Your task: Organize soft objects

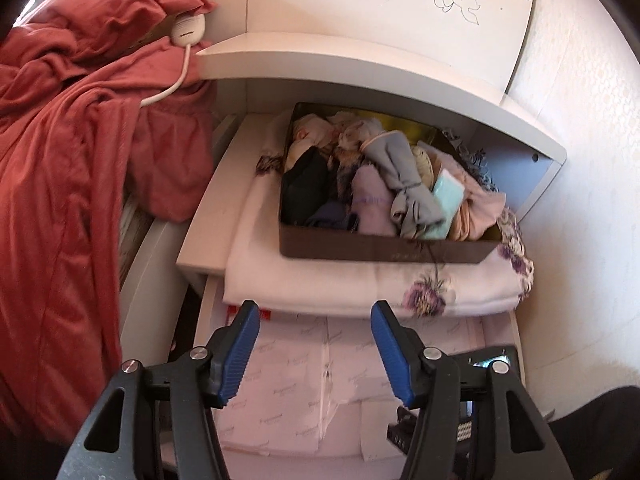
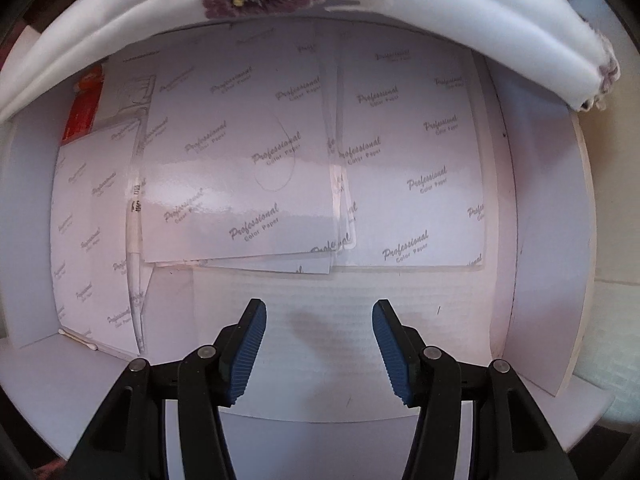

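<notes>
A white shelf (image 1: 360,64) overhangs the heaped tin (image 1: 384,246), leaving a low gap above it. Red bedding (image 1: 68,152) crowds the left. The open drawer (image 2: 548,240) below holds only flat paper sheets (image 2: 240,168).

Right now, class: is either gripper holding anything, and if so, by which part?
Nothing is held. The left gripper and right gripper both stand open with nothing between their fingers.

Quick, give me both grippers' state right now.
Left gripper: open, holding nothing, pointed toward the tin of clothes.
Right gripper: open, holding nothing, over the drawer of paper sheets.
</notes>
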The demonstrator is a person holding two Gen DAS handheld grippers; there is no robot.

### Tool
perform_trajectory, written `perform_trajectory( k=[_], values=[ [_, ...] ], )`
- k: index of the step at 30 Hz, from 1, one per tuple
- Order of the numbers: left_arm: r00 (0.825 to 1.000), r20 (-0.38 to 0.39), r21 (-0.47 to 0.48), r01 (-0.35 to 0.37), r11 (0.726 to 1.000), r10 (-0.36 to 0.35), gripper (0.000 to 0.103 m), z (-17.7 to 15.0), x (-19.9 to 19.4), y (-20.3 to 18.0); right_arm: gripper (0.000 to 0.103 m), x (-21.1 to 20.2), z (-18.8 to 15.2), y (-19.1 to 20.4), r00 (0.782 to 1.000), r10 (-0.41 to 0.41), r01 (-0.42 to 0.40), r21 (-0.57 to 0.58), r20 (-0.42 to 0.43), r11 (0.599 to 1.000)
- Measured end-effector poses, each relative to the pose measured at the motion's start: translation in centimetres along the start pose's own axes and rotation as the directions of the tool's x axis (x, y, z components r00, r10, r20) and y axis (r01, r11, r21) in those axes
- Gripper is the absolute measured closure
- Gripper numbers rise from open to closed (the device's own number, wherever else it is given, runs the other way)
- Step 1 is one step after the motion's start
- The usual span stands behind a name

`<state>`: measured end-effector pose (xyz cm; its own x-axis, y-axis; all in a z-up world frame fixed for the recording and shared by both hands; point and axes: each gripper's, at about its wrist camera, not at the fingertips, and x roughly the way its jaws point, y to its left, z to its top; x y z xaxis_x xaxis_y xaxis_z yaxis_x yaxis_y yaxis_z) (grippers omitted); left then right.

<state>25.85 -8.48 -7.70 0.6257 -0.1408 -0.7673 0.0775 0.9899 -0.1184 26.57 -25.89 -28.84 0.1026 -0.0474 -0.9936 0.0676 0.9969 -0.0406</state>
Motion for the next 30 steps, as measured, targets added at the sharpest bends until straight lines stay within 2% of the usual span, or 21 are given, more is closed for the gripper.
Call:
perform_trajectory(
  k=[12, 18, 25, 30],
  values=[
    [1.000, 0.023, 0.011, -0.008, 1.000, 0.008, 0.044, -2.9, -3.0, 0.4, 0.039, -3.5, -0.5, -0.3, 0.993, -0.043, 0.044, 0.000, 0.114, 0.999],
    [0.999, 0.047, 0.012, 0.000, 1.000, 0.000, 0.044, -3.3, -4.4, 0.3, 0.036, -6.9, -0.8, 0.5, 0.982, -0.044, 0.048, -0.018, 0.186, 0.999],
    [0.994, 0.106, 0.017, -0.005, 1.000, 0.004, 0.044, -3.6, -7.0, 0.3, 0.034, -12.0, -1.7, 1.5, 0.956, -0.009, 0.016, -0.022, 0.294, 1.000],
    [0.986, 0.166, 0.028, -0.019, 0.999, 0.014, 0.044, -3.7, -9.2, 0.0, 0.032, -15.7, -2.9, 1.7, 0.921, 0.024, -0.018, -0.019, 0.390, 1.000]
  ],
)
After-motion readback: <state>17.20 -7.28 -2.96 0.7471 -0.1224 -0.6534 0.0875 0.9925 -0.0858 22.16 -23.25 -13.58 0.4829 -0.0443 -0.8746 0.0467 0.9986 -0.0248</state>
